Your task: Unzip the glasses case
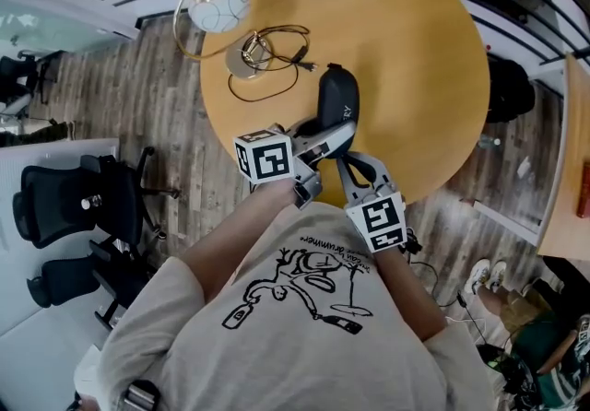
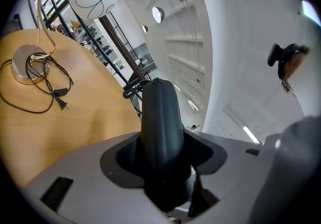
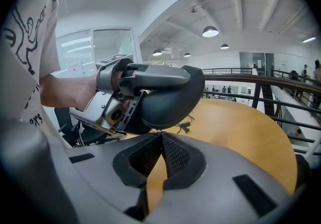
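1. Glasses case (image 2: 159,117): its near end is buried between the left gripper's (image 2: 161,156) pads, out of sight.
2. Right gripper (image 3: 160,133): its tips meet just under the case. Whether a zip pull is caught there is too small to tell.
3. Table (image 1: 415,77): the head view's top edge cuts off its far rim.
4. People (image 3: 224,89) on the far walkway are too small to make out.

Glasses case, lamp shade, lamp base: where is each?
glasses case (image 1: 335,92), head view, middle of its dark shell
lamp shade (image 1: 218,5), head view, centre of the white globe
lamp base (image 2: 19,70), left gripper view, round metal disc
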A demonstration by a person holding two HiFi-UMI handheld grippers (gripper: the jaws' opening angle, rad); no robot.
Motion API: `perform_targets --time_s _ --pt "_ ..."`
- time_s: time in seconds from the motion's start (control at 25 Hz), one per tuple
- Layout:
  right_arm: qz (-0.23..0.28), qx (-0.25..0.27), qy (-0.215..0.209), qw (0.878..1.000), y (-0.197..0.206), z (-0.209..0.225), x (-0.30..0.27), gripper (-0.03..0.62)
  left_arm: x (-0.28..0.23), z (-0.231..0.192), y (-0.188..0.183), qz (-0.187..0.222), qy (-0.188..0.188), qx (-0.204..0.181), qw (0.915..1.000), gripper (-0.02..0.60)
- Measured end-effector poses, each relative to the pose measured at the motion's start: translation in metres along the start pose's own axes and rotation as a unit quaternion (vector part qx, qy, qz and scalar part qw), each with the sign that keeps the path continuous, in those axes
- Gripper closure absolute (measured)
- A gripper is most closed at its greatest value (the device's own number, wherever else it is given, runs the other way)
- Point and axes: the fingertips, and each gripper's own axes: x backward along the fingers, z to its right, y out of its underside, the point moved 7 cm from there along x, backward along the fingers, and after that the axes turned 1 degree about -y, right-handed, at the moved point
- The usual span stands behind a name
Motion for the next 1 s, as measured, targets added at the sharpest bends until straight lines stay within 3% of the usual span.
perform_targets --time_s 1.0 --pt "-0.012 0.066 0.031 0.997 -0.001 0.006 0.013 0.572 0.029 0.002 0.032 -0.078 0.027 0.031 0.9961 0.334"
